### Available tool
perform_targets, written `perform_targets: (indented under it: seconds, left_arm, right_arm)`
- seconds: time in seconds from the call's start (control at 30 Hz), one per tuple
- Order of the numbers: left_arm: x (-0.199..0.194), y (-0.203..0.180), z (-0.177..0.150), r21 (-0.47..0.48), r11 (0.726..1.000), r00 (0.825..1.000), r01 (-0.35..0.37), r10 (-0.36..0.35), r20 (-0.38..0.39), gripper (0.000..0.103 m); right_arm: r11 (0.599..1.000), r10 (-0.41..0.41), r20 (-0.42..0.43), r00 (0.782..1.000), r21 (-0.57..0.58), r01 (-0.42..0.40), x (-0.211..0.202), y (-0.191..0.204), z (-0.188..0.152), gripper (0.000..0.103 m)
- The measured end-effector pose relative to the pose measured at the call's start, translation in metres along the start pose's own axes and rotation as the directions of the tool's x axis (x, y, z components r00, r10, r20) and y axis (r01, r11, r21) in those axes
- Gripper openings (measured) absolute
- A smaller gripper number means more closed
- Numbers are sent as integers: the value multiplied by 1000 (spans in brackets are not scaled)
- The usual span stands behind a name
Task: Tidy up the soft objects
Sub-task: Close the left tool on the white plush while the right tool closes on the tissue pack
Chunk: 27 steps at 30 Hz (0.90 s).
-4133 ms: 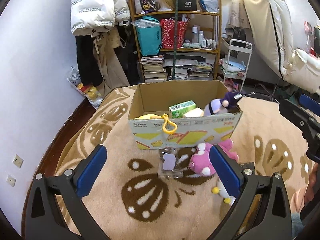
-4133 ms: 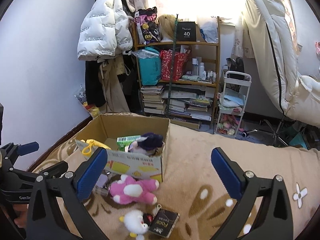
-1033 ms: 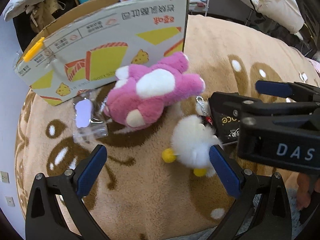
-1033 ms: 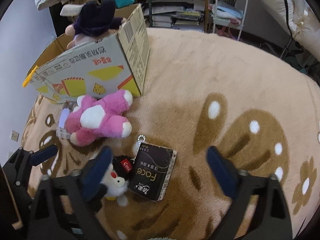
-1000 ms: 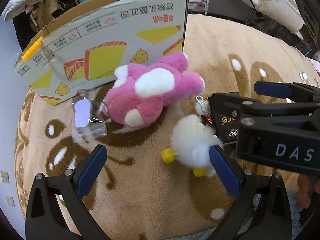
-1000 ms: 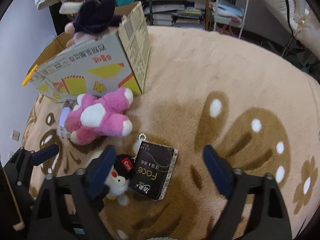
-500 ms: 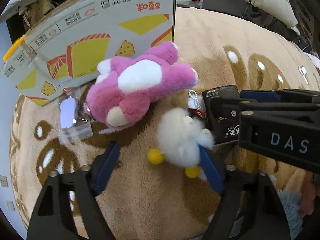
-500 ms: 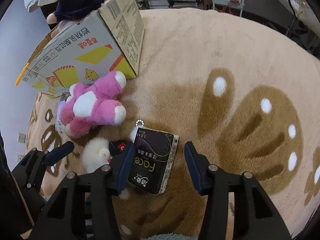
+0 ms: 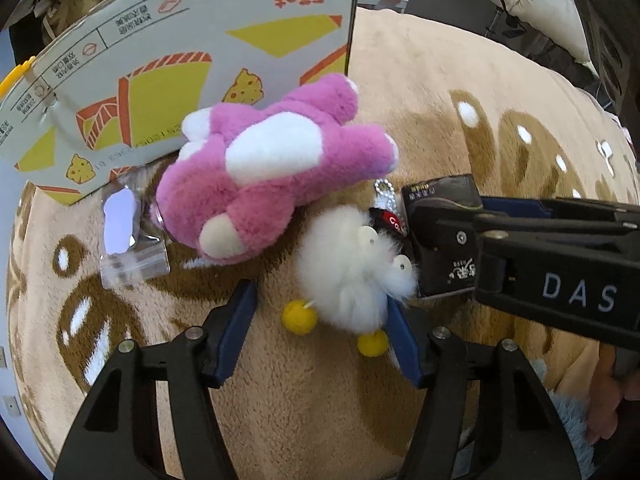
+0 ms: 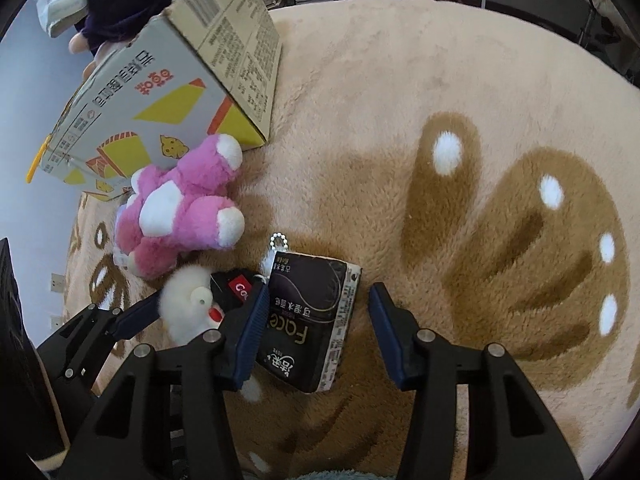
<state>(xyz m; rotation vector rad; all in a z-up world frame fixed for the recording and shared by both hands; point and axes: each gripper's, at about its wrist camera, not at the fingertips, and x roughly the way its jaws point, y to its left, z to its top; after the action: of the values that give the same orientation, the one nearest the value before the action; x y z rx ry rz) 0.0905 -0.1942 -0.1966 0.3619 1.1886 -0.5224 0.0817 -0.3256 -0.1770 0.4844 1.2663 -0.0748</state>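
Clear packet (image 9: 130, 240) on the rug (image 9: 420, 80), contents unreadable. Left gripper (image 9: 320, 332), just narrowed, straddles white fluffy toy (image 9: 344, 268); contact unclear. Pink plush (image 9: 264, 168) leans on carton (image 9: 180, 60). Right gripper (image 10: 314, 334) brackets black tissue pack (image 10: 308, 320), far pad apart; the left view hides this.

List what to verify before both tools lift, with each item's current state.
1. White plush between the left tool jaws, which have just been closing: ok.
2. Left tool gripping it: not ok; one side stands apart.
3. Black tissue pack between the right tool jaws, which have also just been closing: ok.
4. Right tool gripping it: not ok; gap on one side.
5. Bead chain free of the pack: cannot tell.
6. Room in cardboard box: cannot tell.
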Motion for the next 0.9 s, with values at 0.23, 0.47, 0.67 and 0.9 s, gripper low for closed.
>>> perform_targets:
  seconds: [0.23, 0.47, 0.67, 0.9]
  left_arm:
    - [3, 1, 5, 1, 1000, 1000, -2, 2, 8, 64]
    - [8, 1, 11, -4, 1000, 1000, 1, -1, 14, 61]
    - [8, 4, 8, -17, 1000, 1000, -12, 12, 18, 49]
    - [3, 10, 2, -2, 999, 999, -35, 35, 36, 36]
  right_arm:
    - [1000, 8, -4, 1000, 9, -8, 1, -5, 1, 55]
    - [1000, 5, -5, 1000, 5, -5, 2, -6, 3, 55]
    - [1000, -3, -3, 1000, -3, 3, 3, -1, 1, 55]
    - [999, -34, 0, 999, -36, 34, 4, 6, 1, 56]
